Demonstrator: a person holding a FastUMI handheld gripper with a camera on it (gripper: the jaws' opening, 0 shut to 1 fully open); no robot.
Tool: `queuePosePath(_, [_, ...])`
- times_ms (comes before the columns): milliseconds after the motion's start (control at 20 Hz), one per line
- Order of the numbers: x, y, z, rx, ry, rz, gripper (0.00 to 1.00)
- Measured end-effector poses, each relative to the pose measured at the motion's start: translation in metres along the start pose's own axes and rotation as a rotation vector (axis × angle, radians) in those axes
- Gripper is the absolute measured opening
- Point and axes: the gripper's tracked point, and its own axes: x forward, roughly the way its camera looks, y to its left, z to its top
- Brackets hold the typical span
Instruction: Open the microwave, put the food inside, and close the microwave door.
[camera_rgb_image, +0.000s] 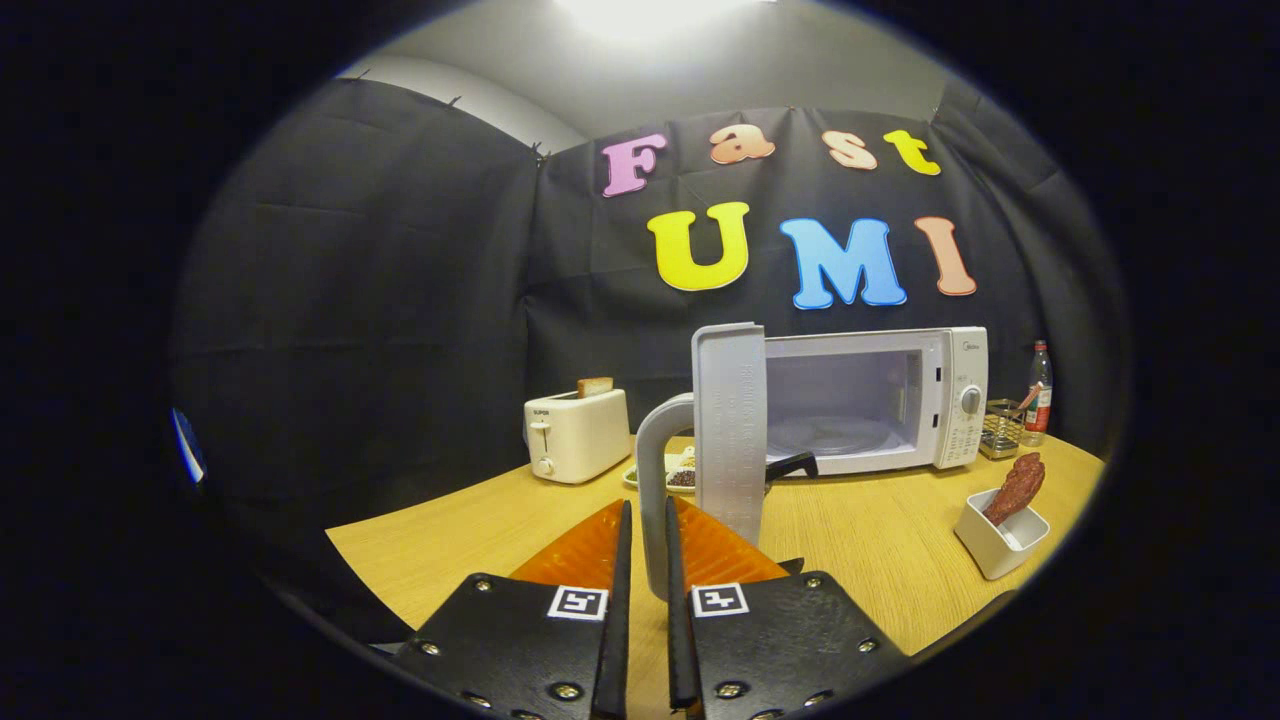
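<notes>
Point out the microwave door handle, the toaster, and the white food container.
door handle (652, 470): gripper view, vertical bar between the jaws.
toaster (578, 435): gripper view, front face.
white food container (995, 545): gripper view, front wall.

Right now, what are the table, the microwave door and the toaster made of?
The table looks like light wood or wood-look laminate: pale grain lines, matte. The door, swung open, looks like grey-white moulded plastic with a dull sheen; the gripper is shut on its handle. The toaster looks like smooth cream plastic, though painted metal is possible.

The gripper (645, 535) fingers clamp the open microwave (870, 400) door's handle (655, 480).
</notes>
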Motion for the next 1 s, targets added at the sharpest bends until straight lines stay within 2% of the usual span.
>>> queuePosePath(200, [-0.027,0.009,0.013,0.030,0.012,0.179,0.16])
queuePosePath(250, [-0.034,-0.004,0.018,0.017,0.012,0.191,0.16])
queuePosePath(450, [-0.052,-0.084,0.033,-0.096,0.006,0.135,0.16])
queuePosePath(600, [-0.057,-0.139,0.037,-0.129,-0.013,0.085,0.17])
queuePosePath(650, [-0.060,-0.156,0.040,-0.128,-0.018,0.081,0.21])
queuePosePath(750, [-0.063,-0.193,0.040,-0.118,-0.014,0.043,0.53])
queuePosePath(800, [-0.063,-0.216,0.038,-0.114,-0.003,0.009,0.61])
queuePosePath(900, [-0.061,-0.255,0.031,-0.097,0.021,-0.050,0.71])
queuePosePath(1000, [-0.058,-0.289,0.025,-0.070,0.035,-0.096,0.71])
